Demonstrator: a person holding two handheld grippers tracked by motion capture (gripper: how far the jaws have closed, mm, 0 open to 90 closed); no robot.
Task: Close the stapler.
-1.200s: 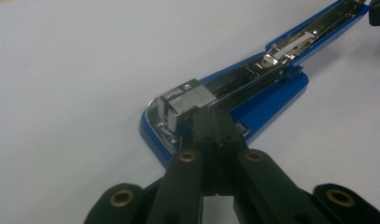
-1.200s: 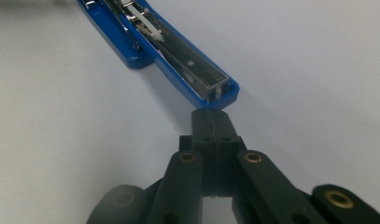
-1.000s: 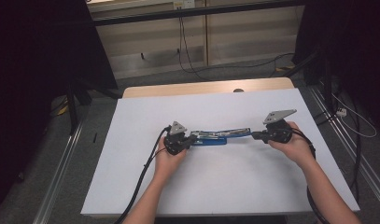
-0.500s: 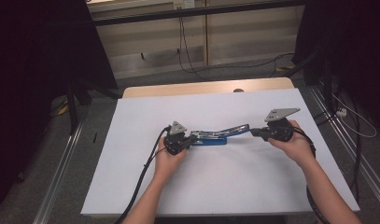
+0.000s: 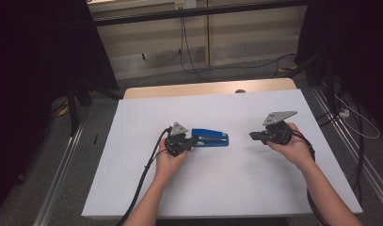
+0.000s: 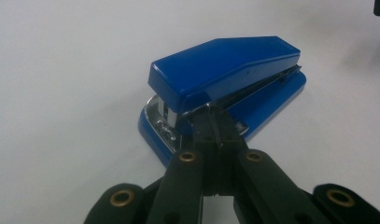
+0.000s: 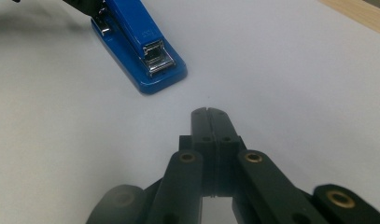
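Left gripper (image 6: 215,128) jaws closed, tips against the stapler (image 6: 225,70) rear; a push could skid it. Right gripper (image 7: 209,114) closed, empty, well apart.

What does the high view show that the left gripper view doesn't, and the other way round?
High view: the left hand and right hand, the right claw shut and held apart from the stapler, the wooden edge at the table's far side, and cables on the floor behind. Left gripper view: the stapler's chrome end up close, with the shut left claw tip against the seam under its lid. Both: the blue stapler on the white table.
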